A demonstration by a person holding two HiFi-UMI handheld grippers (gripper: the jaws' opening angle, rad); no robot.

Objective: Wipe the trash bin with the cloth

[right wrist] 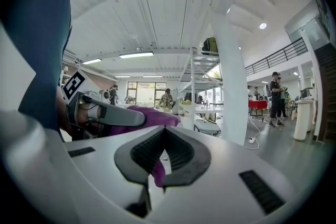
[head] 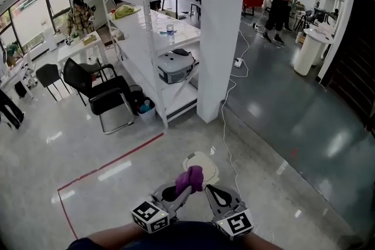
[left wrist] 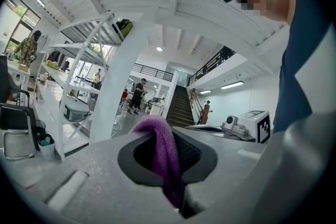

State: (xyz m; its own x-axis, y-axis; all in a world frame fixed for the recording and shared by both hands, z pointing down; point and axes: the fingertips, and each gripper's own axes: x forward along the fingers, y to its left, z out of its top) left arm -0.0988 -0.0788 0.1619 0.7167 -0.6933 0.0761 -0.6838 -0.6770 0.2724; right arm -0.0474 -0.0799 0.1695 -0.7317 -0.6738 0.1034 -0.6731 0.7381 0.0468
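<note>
A purple cloth (head: 191, 178) hangs bunched between my two grippers, close to my body at the bottom of the head view. My left gripper (head: 186, 185) is shut on the cloth (left wrist: 164, 157), which drapes over its jaws. My right gripper (head: 208, 189) is also shut, with a small purple corner of the cloth (right wrist: 158, 174) caught low between its jaws. In the right gripper view the left gripper (right wrist: 137, 118) reaches in from the left with the cloth. On the floor just beyond the cloth stands a white trash bin (head: 205, 162), seen from above and partly hidden by it.
A white pillar (head: 221, 32) rises just ahead, with a white cable (head: 225, 126) trailing across the floor by it. Left of the pillar stand a white shelf rack (head: 153, 38) and a black chair (head: 99, 93). Red tape (head: 111, 164) marks the floor. People stand far back.
</note>
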